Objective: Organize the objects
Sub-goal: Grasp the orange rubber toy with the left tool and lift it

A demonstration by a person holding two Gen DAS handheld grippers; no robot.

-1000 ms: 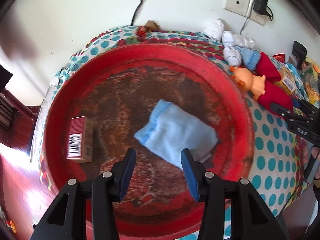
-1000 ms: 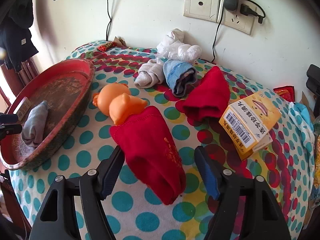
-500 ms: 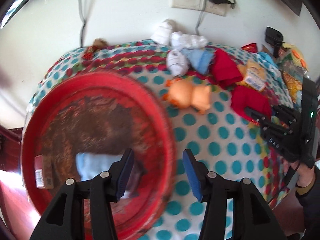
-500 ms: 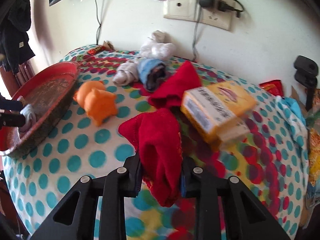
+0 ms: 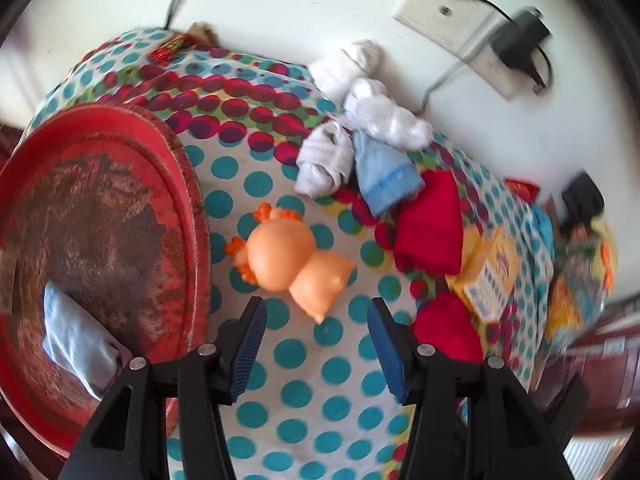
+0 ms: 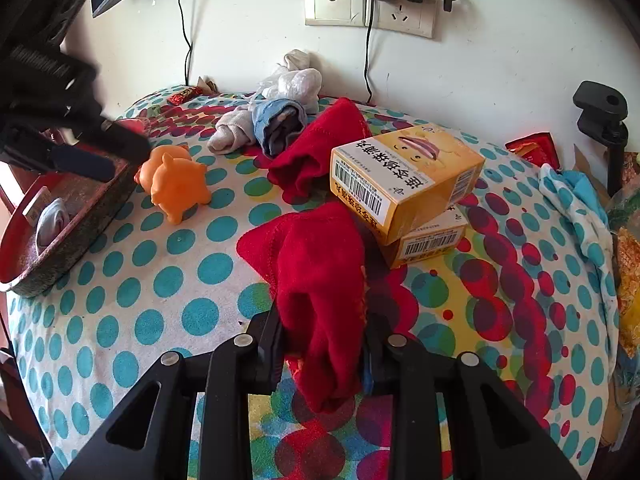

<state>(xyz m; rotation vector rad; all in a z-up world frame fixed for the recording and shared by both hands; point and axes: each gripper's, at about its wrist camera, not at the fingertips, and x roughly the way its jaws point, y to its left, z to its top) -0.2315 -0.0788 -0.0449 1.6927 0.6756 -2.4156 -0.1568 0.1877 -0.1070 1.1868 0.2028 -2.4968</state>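
- My right tool (image 6: 322, 344) was clenched on a red sock (image 6: 320, 276) — its free end draped ahead of the fingers onto the dotted tabletop (image 6: 160, 280).
- My left tool (image 5: 316, 332) hung released — the orange toy (image 5: 292, 260) lay just ahead, the red tray (image 5: 188, 184) to its left.

Both tools share one build. The left gripper (image 5: 316, 330) has matte black angular arms with triangular cut-outs, round silver screws at the joints, and ribbed blue pads (image 5: 249, 346). The right gripper (image 6: 324, 344) repeats the black frame and silver screws at the frame's bottom.
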